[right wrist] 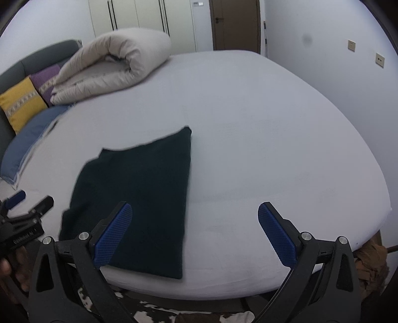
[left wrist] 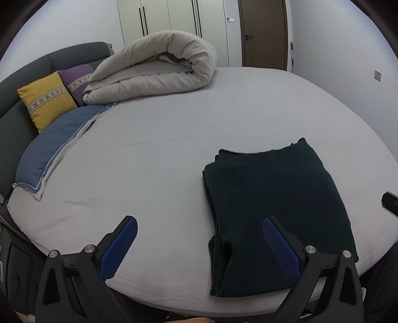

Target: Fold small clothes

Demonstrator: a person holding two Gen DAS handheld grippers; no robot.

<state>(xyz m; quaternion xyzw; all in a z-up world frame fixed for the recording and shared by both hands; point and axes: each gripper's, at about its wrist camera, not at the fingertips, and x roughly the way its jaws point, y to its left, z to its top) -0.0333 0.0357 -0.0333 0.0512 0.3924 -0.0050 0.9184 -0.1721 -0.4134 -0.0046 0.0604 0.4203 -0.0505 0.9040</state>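
Nearest to us, at the bottom of each wrist view, both pairs of tongs stand wide apart and hold nothing: the left tongs (left wrist: 199, 246) frame the near edge of the bed, and the right tongs (right wrist: 195, 231) do the same from the other side. Just beyond them, in the lower right of the left view and the lower left of the right view, lies the dark garment (left wrist: 276, 211), the small piece of clothing we are folding. It rests flat on the bed (left wrist: 161, 149), close to the near edge, as a compact stacked rectangle with several layers showing along its left side. From that we judge the folding of this piece to be largely done; what may remain is a last squaring or setting it aside, and we see no other small clothes waiting on the sheet. We see no basket, box or drawer in use, so nothing here holds the garment but the bed itself. Farther off, toward the upper left of the frame, lie a blue pillow (left wrist: 52, 154), a yellow cushion (left wrist: 44, 99) and a purple cushion (left wrist: 77, 79), then the rolled beige duvet (left wrist: 159, 67). Behind all that stand the wardrobe (left wrist: 169, 17) and a brown door (left wrist: 263, 32).
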